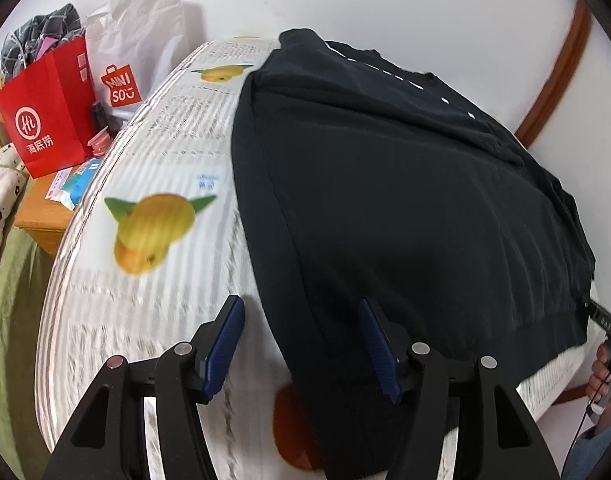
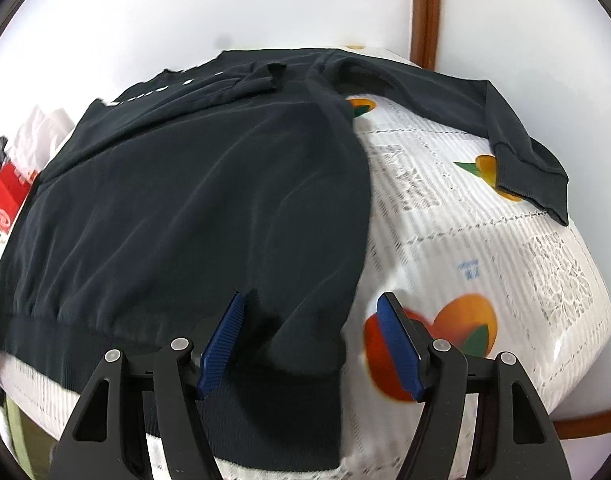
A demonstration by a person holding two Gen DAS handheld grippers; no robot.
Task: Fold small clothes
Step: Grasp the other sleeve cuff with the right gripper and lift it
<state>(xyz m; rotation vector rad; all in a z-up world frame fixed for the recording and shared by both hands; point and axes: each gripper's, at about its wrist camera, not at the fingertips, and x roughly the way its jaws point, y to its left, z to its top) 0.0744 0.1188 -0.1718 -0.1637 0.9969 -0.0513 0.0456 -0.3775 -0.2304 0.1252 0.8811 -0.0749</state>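
A black long-sleeved sweatshirt (image 1: 385,184) lies flat on a white cover printed with oranges (image 1: 153,160). My left gripper (image 1: 301,344) hovers open over its left side seam near the hem, with one pad over the cloth, the other over the cover, and nothing pinched. In the right wrist view my right gripper (image 2: 309,344) is open above the hem's right corner of the sweatshirt (image 2: 193,200), and the cloth lies loose below the jaws. One sleeve (image 2: 505,136) stretches out to the right. The other sleeve's cuff (image 2: 273,76) is laid over the chest.
At the left stand a red paper bag (image 1: 45,120) and a white shopping bag (image 1: 137,40) on a wooden nightstand (image 1: 41,220), beside green bedding (image 1: 9,320). A hand (image 1: 603,372) shows at the hem's right corner. A white wall with brown wooden trim (image 2: 425,8) stands behind.
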